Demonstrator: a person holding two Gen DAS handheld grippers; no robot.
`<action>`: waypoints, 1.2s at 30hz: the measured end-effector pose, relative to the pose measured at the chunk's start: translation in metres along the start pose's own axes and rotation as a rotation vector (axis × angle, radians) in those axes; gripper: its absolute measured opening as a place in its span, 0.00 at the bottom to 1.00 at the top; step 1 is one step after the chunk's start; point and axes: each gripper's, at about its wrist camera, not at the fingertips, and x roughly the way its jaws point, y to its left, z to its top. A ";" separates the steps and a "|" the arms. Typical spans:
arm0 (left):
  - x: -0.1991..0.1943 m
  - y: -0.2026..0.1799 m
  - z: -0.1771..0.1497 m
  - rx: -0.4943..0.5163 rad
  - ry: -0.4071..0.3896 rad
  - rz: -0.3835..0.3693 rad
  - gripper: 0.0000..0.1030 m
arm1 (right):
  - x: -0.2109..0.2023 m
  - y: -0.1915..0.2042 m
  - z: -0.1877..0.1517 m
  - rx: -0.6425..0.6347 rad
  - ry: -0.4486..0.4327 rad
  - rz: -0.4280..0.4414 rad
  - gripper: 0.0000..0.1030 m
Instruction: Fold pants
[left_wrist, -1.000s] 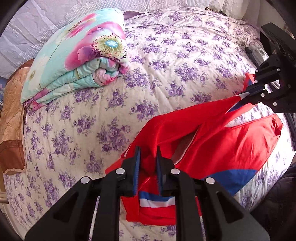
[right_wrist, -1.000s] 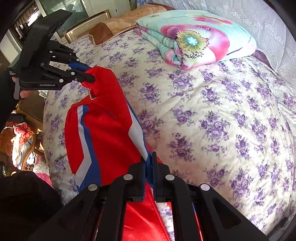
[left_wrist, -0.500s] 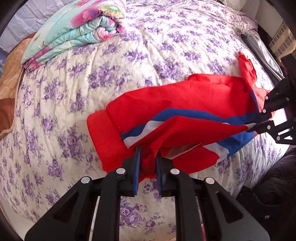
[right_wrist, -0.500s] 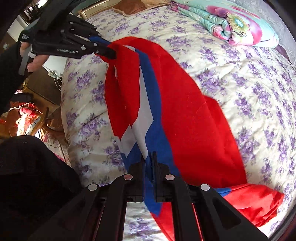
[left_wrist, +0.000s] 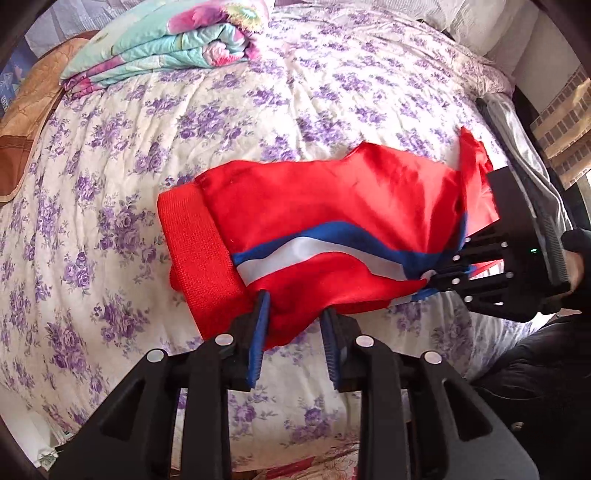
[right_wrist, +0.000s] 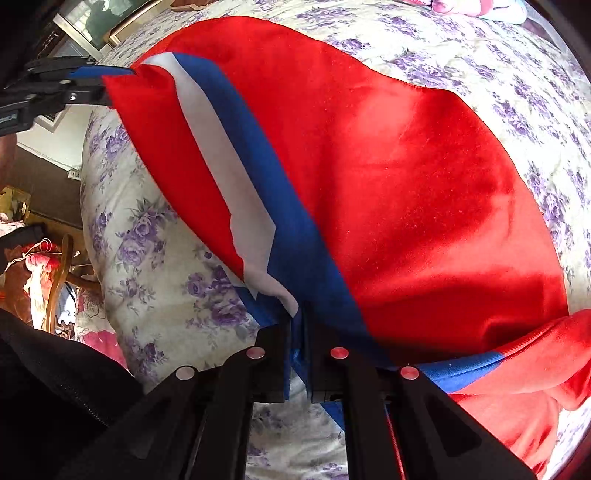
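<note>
Red pants (left_wrist: 332, 206) with a blue and white stripe lie spread on the floral bed (left_wrist: 147, 147), waistband to the left. My left gripper (left_wrist: 295, 325) is open; its blue-padded fingers stand apart with the pants' near edge between them. My right gripper (right_wrist: 297, 332) is shut on the blue striped fabric at the pants' leg end (right_wrist: 295, 354). It also shows at the right of the left wrist view (left_wrist: 443, 275). The left gripper shows at the upper left of the right wrist view (right_wrist: 99, 83), at the waist corner. The pants (right_wrist: 388, 166) fill that view.
A folded floral quilt (left_wrist: 166, 40) lies at the far left of the bed. A brown pillow (left_wrist: 22, 122) sits at the left edge. The bed edge drops off near me; a chair and clutter (right_wrist: 44, 266) stand beside it. Dark clothing (right_wrist: 55, 387) is close by.
Both grippers lowered the pants onto the bed, folded flat with the stripe on top. The left gripper's fingers have opened, releasing the fabric. The right stays shut.
</note>
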 end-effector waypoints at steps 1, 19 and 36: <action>-0.010 -0.010 -0.001 0.017 -0.032 -0.010 0.42 | 0.000 0.002 -0.001 -0.002 -0.005 -0.007 0.06; 0.042 -0.010 -0.004 -0.299 -0.021 -0.083 0.50 | 0.003 -0.005 -0.002 0.024 -0.016 -0.005 0.07; 0.092 0.030 0.005 -0.441 0.014 0.040 0.02 | -0.116 -0.141 -0.017 0.376 -0.021 -0.045 0.45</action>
